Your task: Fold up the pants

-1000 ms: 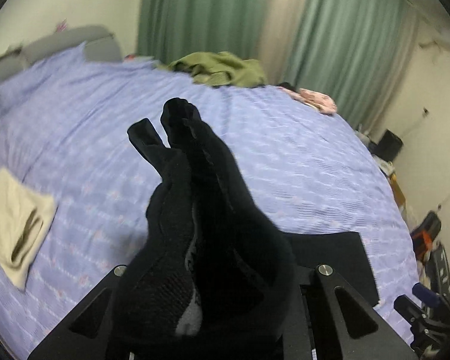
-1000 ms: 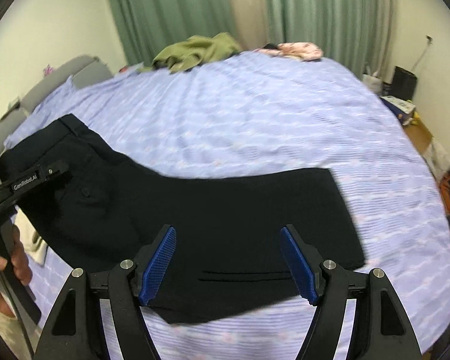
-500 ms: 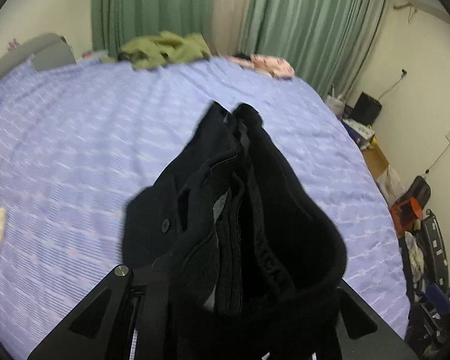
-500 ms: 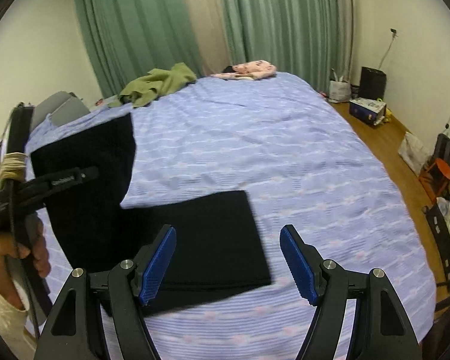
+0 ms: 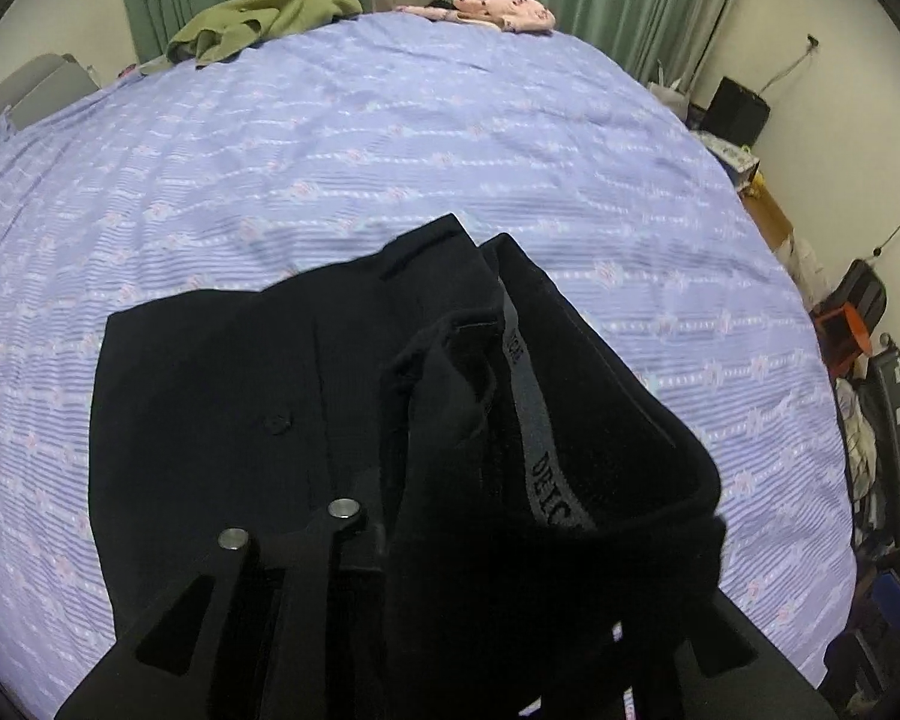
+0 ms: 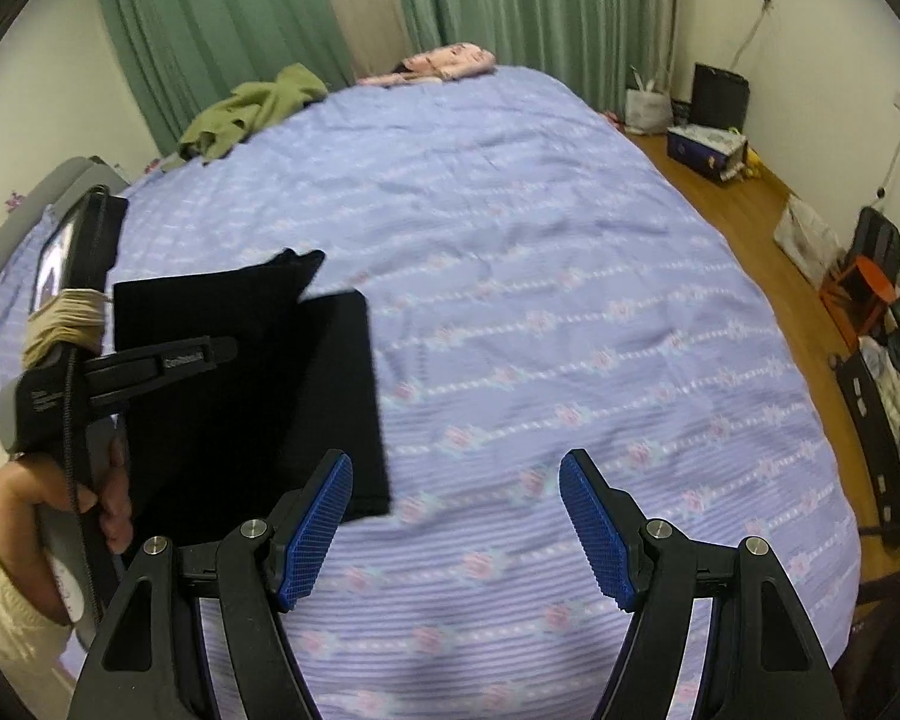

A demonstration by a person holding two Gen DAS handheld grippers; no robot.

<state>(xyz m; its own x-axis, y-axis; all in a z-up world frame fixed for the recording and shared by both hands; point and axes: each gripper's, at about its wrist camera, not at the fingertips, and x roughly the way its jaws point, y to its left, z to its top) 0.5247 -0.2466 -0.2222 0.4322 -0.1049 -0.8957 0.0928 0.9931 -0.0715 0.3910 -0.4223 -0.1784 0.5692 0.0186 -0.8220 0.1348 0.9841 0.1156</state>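
The black pants (image 5: 222,420) lie folded on the purple bed sheet (image 5: 390,150). Their waist end (image 5: 528,420), with a grey inner band, rises up and bunches over my left gripper (image 5: 510,534). Its jaws are opening with that cloth between them, and the cloth hides the pads. In the right wrist view a hand holds the left gripper (image 6: 168,360) over the pants (image 6: 258,396). My right gripper (image 6: 456,468) stands open above bare sheet. Nothing is between its blue pads (image 6: 318,516), and the pants' right edge is just beyond the left one.
A green garment (image 5: 264,15) and a pink one (image 5: 492,9) lie at the bed's far edge by green curtains (image 6: 210,30). A grey headboard (image 6: 60,192) is at the left. Bags, boxes (image 6: 708,150) and an orange stool (image 6: 864,282) crowd the wooden floor on the right.
My left gripper swung the waist end rightward and down over the rest of the pants. My right gripper moved right, off the pants onto bare sheet, still open.
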